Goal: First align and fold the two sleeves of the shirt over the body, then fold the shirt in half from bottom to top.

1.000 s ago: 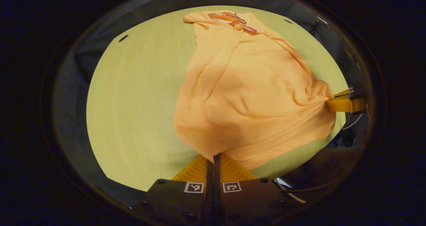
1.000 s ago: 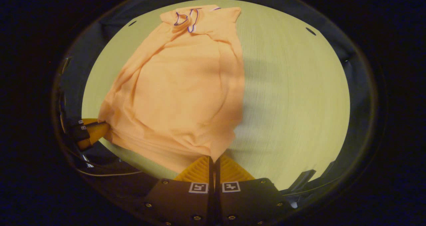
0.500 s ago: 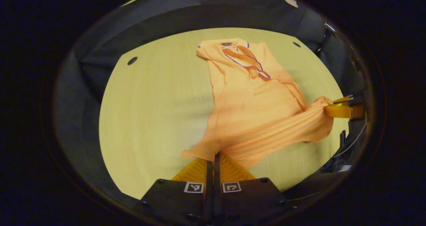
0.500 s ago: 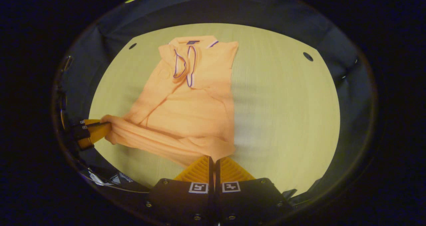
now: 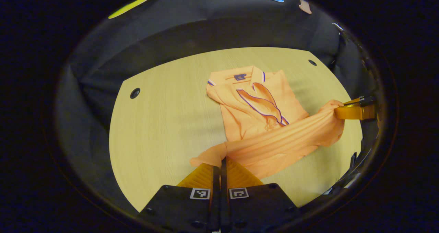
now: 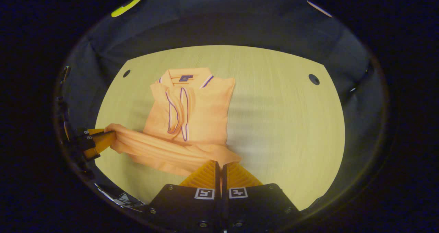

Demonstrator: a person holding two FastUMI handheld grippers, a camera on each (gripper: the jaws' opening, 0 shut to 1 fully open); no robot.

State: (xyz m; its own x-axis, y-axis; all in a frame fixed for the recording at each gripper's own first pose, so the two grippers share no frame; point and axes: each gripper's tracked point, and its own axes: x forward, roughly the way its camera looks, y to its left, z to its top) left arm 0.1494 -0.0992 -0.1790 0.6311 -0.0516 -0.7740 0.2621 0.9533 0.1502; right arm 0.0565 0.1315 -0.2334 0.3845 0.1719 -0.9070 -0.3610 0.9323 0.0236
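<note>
**Bottom hem held at both corners, collar lying ahead**

In the left gripper view, our left gripper (image 5: 220, 161) sits at the bottom of the frame with its two fingers pressed together on a corner of the orange shirt (image 5: 260, 123). The pinched corner bunches just above the fingertips. From there the hem runs as a raised band up and to the right, ending at our right gripper (image 5: 339, 110), which pinches the other corner near the right edge of the pale wooden table (image 5: 161, 123). Beyond the band the shirt lies flat, with its collar (image 5: 240, 78) at the far end, pointing away from us. The sleeves appear already folded in over the body, as the shirt forms a narrow rectangle.

In the right gripper view, our right gripper (image 6: 220, 165) is likewise closed on a hem corner at the bottom of the frame. The hem stretches left to our left gripper (image 6: 109, 137), which holds the opposite corner. The collar (image 6: 185, 78) lies ahead and slightly left.

We judge this to be the bottom-to-top fold under way. The shirt's long axis runs straight away from both grippers, hem near, collar far. Both are about equally distant from the collar, so the hem should travel forward evenly to meet it.
</note>
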